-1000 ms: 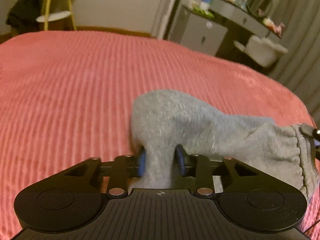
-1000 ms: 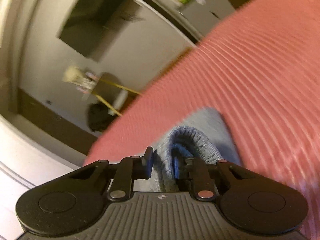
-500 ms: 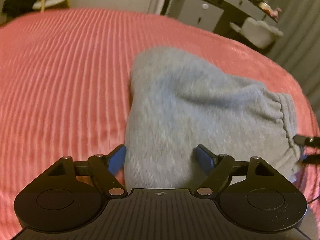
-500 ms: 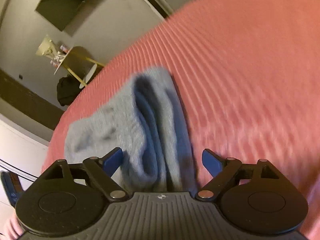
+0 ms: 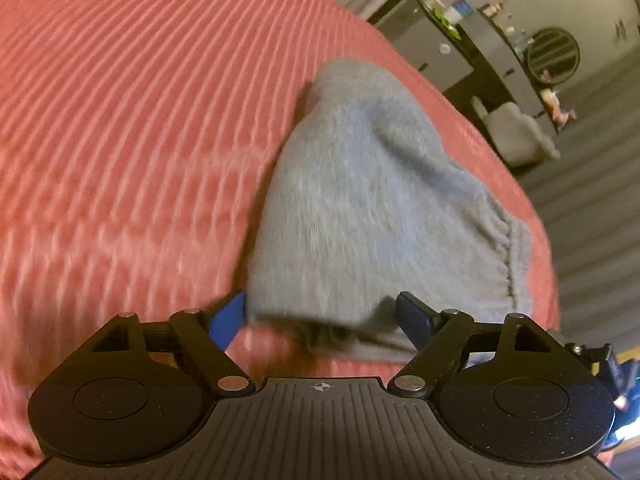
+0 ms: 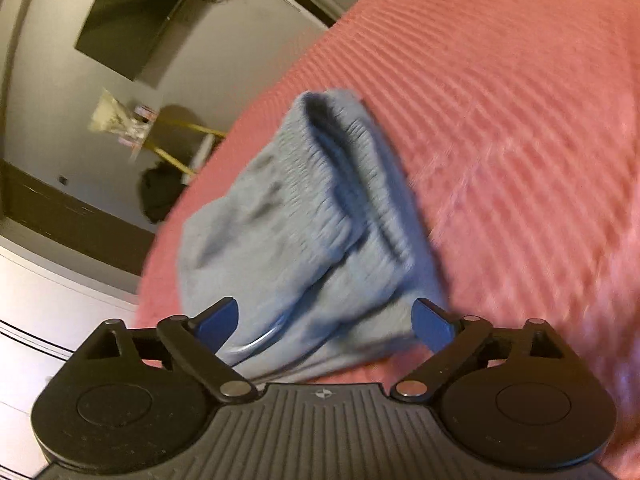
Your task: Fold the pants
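The left claw (image 5: 322, 320) stands wide apart, its jaws having just been opening; its blue fingertips (image 5: 228, 320) sit to either side of the near end of the gray pants (image 5: 360, 184) without pressing on the cloth. The pants lie folded into a thick bundle on the bed (image 5: 120, 120), which is covered with a ribbed pink spread. In the left wrist view the bundle runs away from the claw toward the far edge of the bed, with the gathered elastic waistband (image 5: 510, 248) along its right side. Beyond the bed, at upper right, a gray dresser (image 5: 460, 60) carries small items, with a round dark mirror (image 5: 554, 56) further right and a pale cushioned seat (image 5: 516, 136) below it.

The right claw (image 6: 324, 320) is likewise spread wide, its jaws having just been opening further, and the cloth between its blue fingertips (image 6: 430, 322) is not squeezed. In the right wrist view the pants (image 6: 304, 220) lie just ahead of the claw near the left edge of the bed (image 6: 520, 120), the ribbed waistband (image 6: 344, 160) layered on top and a pale drawstring loop (image 6: 260, 340) showing at the near end. To the left, beyond the bed, a dark screen (image 6: 132, 20) hangs on the wall and a yellow-legged stand (image 6: 176, 140) is beside a dark heap (image 6: 160, 196). Both views are smeared by motion.
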The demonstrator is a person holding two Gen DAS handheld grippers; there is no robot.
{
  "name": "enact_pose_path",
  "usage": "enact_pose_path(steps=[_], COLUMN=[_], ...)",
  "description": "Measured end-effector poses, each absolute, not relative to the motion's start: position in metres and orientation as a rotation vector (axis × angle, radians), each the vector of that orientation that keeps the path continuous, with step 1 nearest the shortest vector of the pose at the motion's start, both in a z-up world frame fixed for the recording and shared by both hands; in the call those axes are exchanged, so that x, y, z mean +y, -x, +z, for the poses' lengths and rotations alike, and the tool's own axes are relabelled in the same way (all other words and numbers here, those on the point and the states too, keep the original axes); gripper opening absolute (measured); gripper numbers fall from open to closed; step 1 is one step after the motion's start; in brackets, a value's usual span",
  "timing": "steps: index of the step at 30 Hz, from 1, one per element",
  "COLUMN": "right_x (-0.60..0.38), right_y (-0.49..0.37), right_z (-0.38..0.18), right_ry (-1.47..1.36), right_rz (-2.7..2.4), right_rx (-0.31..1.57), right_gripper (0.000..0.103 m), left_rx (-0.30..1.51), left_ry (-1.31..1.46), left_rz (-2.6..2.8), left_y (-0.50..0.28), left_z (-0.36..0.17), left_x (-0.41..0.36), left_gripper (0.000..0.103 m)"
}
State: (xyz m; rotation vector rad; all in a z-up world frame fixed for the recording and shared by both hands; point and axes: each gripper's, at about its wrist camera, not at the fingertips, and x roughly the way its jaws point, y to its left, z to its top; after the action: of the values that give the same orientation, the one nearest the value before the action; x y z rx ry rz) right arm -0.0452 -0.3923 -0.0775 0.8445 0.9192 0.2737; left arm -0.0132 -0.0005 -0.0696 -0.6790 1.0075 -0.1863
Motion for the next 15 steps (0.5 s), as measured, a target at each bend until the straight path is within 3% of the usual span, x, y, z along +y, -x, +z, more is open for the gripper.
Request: enact_pose_path(steps=[9, 15], right_x=[-0.374, -0.402], right_y=[0.036, 0.070], right_z=[-0.117, -0.130], right_ry=[-1.128, -1.454], right_rz=[0.193, -0.005], right_rx=[1.022, 0.674], right_gripper=[0.095, 0.093], left_rx=[1.005, 0.929], left_ry=[0.780, 0.803], left_rz=[-0.167, -0.050], left_y=[0.005, 0.007], left_z=[-0.079, -0.072], left_x=[-0.018, -0.011], left_gripper=[0.082, 0.066])
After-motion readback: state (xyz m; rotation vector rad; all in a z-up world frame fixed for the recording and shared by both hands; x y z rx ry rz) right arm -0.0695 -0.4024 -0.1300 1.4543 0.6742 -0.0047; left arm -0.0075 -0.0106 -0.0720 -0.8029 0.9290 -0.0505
